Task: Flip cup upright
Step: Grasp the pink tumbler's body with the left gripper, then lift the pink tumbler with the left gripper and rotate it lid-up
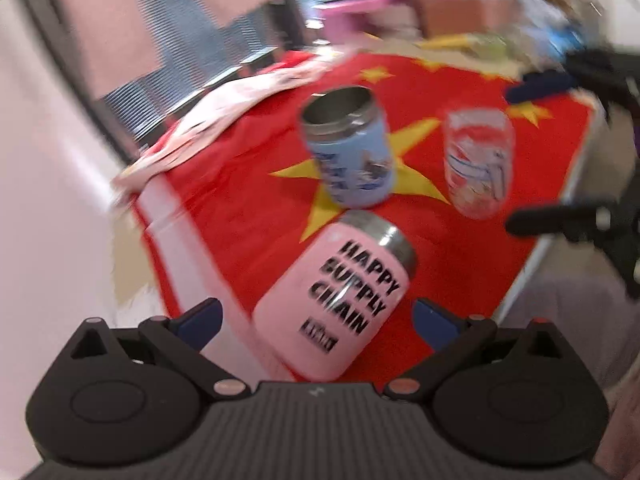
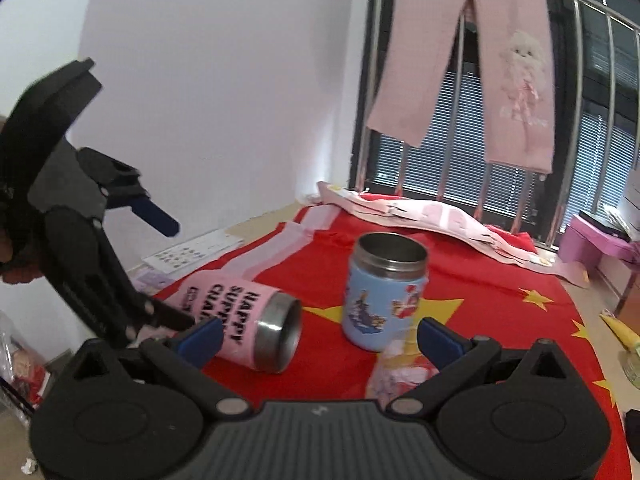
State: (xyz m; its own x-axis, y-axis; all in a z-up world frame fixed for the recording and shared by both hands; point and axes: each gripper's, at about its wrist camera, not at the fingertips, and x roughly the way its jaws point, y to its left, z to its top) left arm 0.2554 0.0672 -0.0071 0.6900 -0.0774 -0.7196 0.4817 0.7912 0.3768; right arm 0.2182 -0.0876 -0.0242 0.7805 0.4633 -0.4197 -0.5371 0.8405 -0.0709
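progress: not flipped, grasp pending | pink steel-rimmed cup [image 1: 334, 300] is lying on its side on the red starred cloth [image 1: 248, 200] | left gripper [image 1: 316, 324] is straddling it, fingers released | right gripper [image 2: 320, 338] is idling, spread wide, near the upright blue cup [image 2: 382, 292]

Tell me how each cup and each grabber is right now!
pink cup: lying on its side
blue cup: standing upright, mouth up
clear cup: standing; which end is up is too blurred to tell
left gripper: fingers open around pink cup
right gripper: fingers open, holding nothing
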